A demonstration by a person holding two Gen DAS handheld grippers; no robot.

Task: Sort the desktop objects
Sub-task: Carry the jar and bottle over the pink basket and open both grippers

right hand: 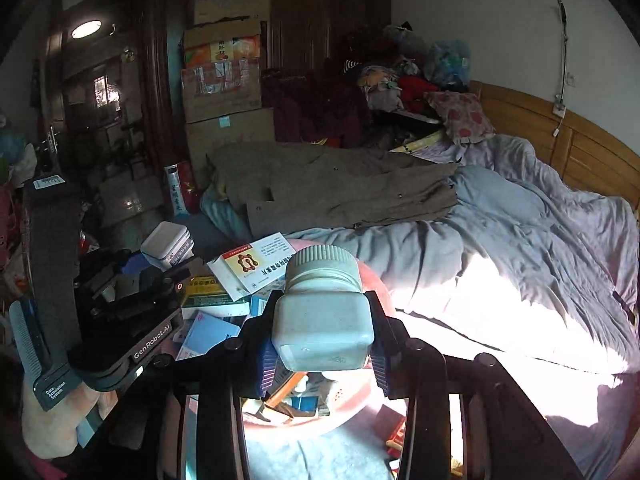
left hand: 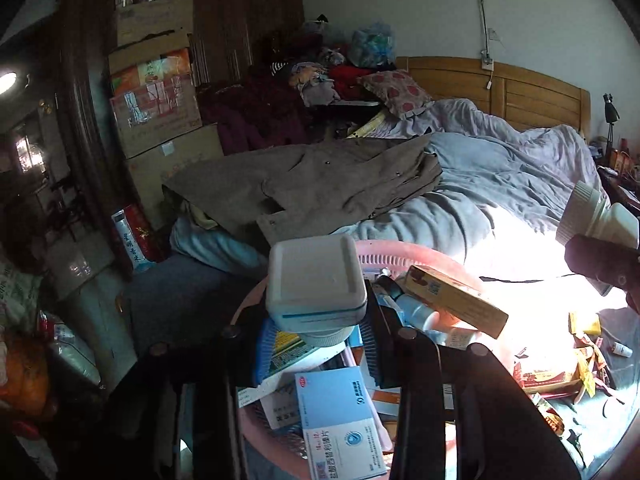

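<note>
My left gripper (left hand: pixel 320 320) is shut on a white square bottle (left hand: pixel 316 276), held cap-down over a pink basket (left hand: pixel 400 252). The basket holds several medicine boxes, among them a blue one (left hand: pixel 336 400) and a brown-yellow one (left hand: pixel 456 300). My right gripper (right hand: pixel 324 308) is shut on a white bottle with a ribbed cap (right hand: pixel 324 312), cap pointing away, above the same pink basket (right hand: pixel 380 288). In the right wrist view the left gripper (right hand: pixel 132 304) and its bottle (right hand: pixel 166 244) hang at the left. A white box with a red-yellow label (right hand: pixel 256 264) lies in the basket.
Behind the basket is a bed with a grey-lilac quilt (left hand: pixel 500 176) and a brown coat (left hand: pixel 320 184). Stacked cardboard boxes (left hand: pixel 156 92) stand by a dark wardrobe. Loose packets and a small vial (left hand: pixel 560 372) lie on the surface right of the basket.
</note>
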